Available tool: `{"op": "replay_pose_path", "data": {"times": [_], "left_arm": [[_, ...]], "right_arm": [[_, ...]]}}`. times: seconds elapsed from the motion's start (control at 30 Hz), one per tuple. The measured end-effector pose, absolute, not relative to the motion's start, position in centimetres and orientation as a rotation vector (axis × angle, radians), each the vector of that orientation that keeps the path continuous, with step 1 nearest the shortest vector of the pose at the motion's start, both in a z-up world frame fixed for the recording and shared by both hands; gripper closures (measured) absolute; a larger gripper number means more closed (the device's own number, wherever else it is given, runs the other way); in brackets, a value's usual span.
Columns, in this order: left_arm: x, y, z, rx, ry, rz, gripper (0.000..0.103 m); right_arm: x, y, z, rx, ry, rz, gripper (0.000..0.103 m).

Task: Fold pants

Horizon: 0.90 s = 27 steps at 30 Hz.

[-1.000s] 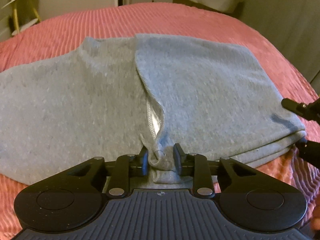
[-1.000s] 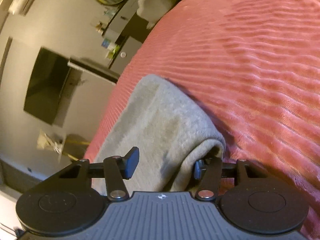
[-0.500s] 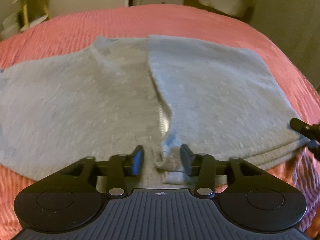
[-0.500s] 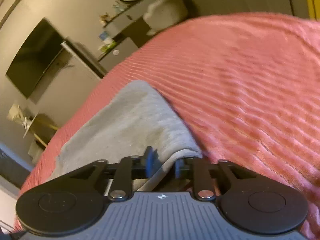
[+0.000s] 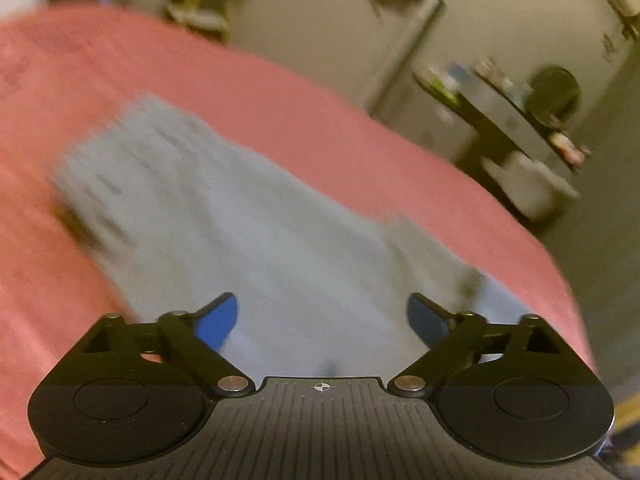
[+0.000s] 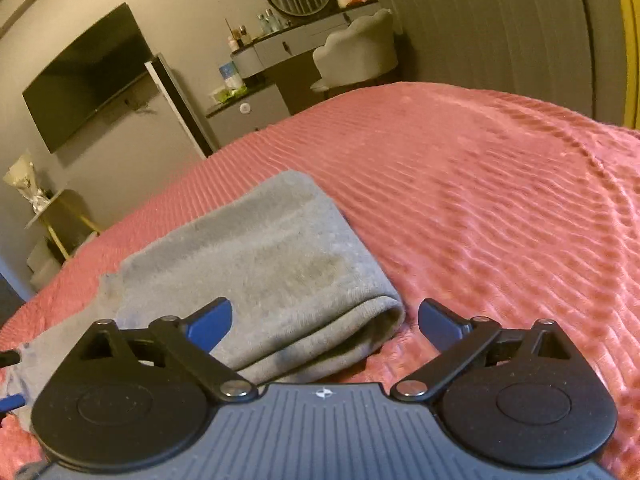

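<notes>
With the jaws of the left gripper (image 5: 322, 320) and right gripper (image 6: 324, 322) just opened wide and empty, the grey pants (image 6: 256, 264) lie folded on the pink bed (image 6: 480, 200) at twelve o'clock, though blur leaves their far layers seemingly loose, so a snagging fingertip could undo the fold.

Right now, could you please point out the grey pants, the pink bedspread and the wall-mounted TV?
Grey pants (image 6: 280, 264): right wrist view, top folded layer.
Pink bedspread (image 6: 500, 208): right wrist view, bare ribbed surface.
TV (image 6: 86, 92): right wrist view, dark screen centre.
</notes>
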State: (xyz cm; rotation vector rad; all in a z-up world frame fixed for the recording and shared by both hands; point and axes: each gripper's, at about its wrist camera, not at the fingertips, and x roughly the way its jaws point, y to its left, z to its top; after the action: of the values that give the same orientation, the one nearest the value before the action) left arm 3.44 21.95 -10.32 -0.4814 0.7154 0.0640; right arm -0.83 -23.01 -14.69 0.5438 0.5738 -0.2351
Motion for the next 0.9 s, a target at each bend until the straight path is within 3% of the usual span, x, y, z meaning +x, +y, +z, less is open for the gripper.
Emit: {"op": "replay_pose_path", "data": {"times": [0.27, 0.9], "left_arm": [[3.5, 32.6, -14.5, -0.687, 0.722, 0.21, 0.013], [4.8, 35.6, -18.6, -0.815, 0.672, 0.133, 0.017]], "right_arm": [[1.0, -21.7, -15.9, 0.5, 0.623, -0.24, 0.003], [2.7, -20.2, -17.7, 0.396, 0.693, -0.273, 0.003]]}}
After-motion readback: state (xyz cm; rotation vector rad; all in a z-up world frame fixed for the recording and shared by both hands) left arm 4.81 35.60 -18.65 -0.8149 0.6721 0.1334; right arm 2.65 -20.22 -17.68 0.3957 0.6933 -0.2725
